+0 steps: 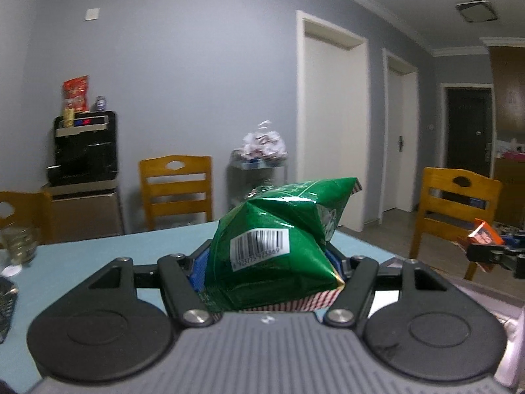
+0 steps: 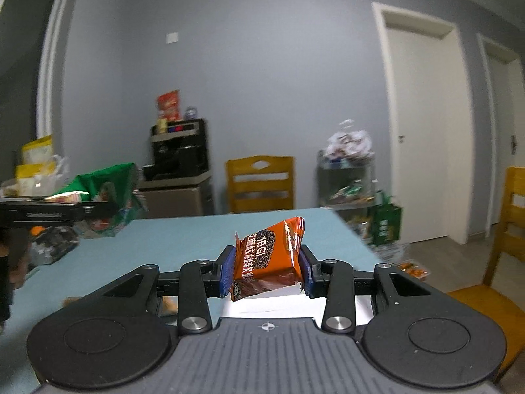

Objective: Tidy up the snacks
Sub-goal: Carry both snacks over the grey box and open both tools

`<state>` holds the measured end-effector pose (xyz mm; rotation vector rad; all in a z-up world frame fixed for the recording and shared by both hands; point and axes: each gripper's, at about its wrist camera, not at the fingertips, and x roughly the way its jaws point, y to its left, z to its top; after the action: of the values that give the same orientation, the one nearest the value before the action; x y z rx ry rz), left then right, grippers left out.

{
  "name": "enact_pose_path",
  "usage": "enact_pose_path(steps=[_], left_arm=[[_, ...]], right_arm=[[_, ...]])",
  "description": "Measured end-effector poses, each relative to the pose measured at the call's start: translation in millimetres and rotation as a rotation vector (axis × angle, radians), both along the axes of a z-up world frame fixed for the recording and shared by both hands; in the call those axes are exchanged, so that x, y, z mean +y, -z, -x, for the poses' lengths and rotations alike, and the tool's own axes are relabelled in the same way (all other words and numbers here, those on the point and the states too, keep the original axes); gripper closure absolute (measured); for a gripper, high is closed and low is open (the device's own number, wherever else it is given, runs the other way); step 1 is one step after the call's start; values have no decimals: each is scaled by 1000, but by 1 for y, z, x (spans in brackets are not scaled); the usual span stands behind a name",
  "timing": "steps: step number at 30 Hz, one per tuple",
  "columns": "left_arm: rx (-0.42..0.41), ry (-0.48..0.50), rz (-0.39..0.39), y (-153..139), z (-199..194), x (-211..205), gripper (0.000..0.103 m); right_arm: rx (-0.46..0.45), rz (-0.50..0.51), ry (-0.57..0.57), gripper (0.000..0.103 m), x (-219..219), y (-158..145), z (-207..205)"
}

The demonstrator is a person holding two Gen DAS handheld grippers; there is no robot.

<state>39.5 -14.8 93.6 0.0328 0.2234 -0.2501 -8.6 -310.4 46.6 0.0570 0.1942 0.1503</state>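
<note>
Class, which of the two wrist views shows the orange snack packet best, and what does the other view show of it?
The right wrist view: the orange packet sits centred and close, clamped in the right gripper, its print visible. The left wrist view shows it only small and blurred at the right edge.

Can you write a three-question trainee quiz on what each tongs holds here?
1. True or false: the left tongs are shut on a green snack bag.
2. What colour is the snack packet gripped by the right tongs? A) blue B) orange C) white
3. Fill in: both tongs are raised above a table with a light ____ cloth.

Key: 1 true; 2 B; 3 blue.
</note>
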Motion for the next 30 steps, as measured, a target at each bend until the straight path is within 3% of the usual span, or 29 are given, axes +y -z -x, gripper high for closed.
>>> enact_pose_path(steps=[6,10,21,30], left_arm=[[6,67,-26,-4,-8,-49,38],[30,120,-47,4,-17,-87,37],[59,250,-225,48,-44,-194,37],[121,302,-340,67,-105,-254,37]], right_arm=[[-23,-19,70,63,-35,-1,0],[16,-15,76,63,-45,6,-9],[142,19,110,63,-55,38,-29],[225,43,116,62,-54,53,-34]])
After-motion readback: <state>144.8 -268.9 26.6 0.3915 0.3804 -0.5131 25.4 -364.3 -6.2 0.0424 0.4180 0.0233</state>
